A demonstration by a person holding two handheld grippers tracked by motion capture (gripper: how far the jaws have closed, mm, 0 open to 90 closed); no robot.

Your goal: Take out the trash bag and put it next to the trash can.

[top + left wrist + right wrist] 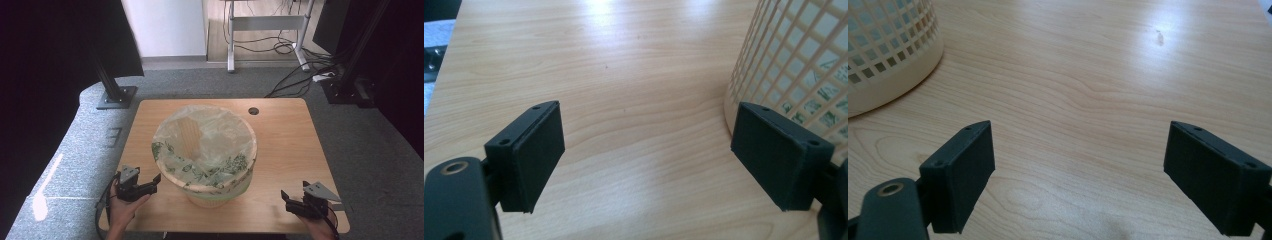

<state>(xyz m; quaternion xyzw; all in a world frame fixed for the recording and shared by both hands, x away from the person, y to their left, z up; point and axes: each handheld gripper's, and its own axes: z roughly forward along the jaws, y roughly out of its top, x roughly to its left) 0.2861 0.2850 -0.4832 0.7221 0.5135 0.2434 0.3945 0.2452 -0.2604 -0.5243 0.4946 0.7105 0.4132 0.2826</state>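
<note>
One cream lattice plastic waste basket point(220, 192) stands on the light wooden bench point(290, 145). One translucent leaf-printed liner bag point(210, 140) sits inside that basket. Two black handheld grippers flank the basket: left gripper point(156, 181), right gripper point(285, 196).

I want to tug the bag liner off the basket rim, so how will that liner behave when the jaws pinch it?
The liner looks thin and translucent, so probably floppy and crumpling when pinched. Its film seems smooth, so it may slip. The lattice basket looks light and may shift or tip if the folded-over liner clings to its rim.
</note>
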